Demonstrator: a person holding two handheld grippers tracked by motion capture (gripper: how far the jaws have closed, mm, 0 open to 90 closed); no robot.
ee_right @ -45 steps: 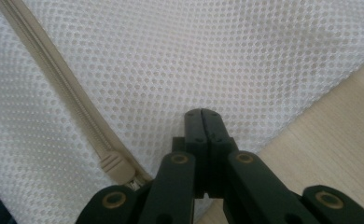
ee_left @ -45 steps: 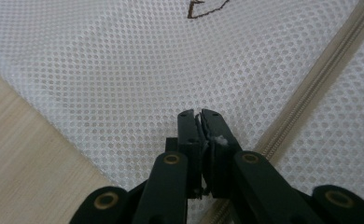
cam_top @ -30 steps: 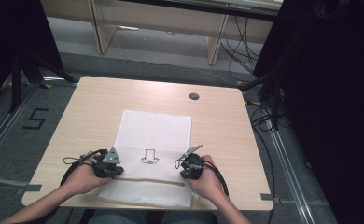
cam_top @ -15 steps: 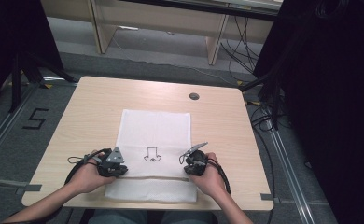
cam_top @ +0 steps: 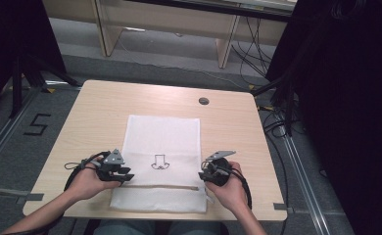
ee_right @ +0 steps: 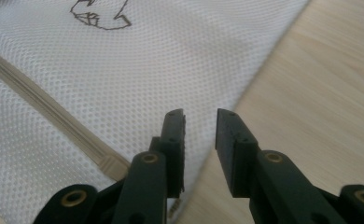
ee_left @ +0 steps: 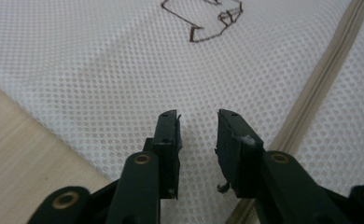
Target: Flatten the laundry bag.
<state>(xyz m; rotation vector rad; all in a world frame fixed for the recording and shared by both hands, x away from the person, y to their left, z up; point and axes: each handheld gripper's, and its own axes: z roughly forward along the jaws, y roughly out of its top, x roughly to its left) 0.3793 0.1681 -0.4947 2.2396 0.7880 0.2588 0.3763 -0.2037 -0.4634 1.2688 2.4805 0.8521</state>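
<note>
A white mesh bag (cam_top: 162, 134) lies flat on the wooden table (cam_top: 96, 107), with a small dark logo (cam_top: 160, 162) and a beige zipper (cam_top: 164, 186) across its near part. My left gripper (cam_top: 125, 175) hovers over the bag's left edge, just above the zipper. In the left gripper view it (ee_left: 197, 126) is open over the mesh, with the zipper (ee_left: 320, 93) to its right. My right gripper (cam_top: 206, 172) is at the bag's right edge. In its own view it (ee_right: 199, 123) is open over that edge, near the zipper's end (ee_right: 110, 163).
A round cable hole (cam_top: 203, 101) sits in the table's far right part. Black cables (cam_top: 277, 122) hang off the right side by dark curtains. A taped "5" (cam_top: 37, 125) marks the floor at left. Wooden desk legs (cam_top: 226, 44) stand beyond the table.
My right gripper has drifted slightly right toward the bag's edge. The left gripper has barely moved, and the bag lies as before.
</note>
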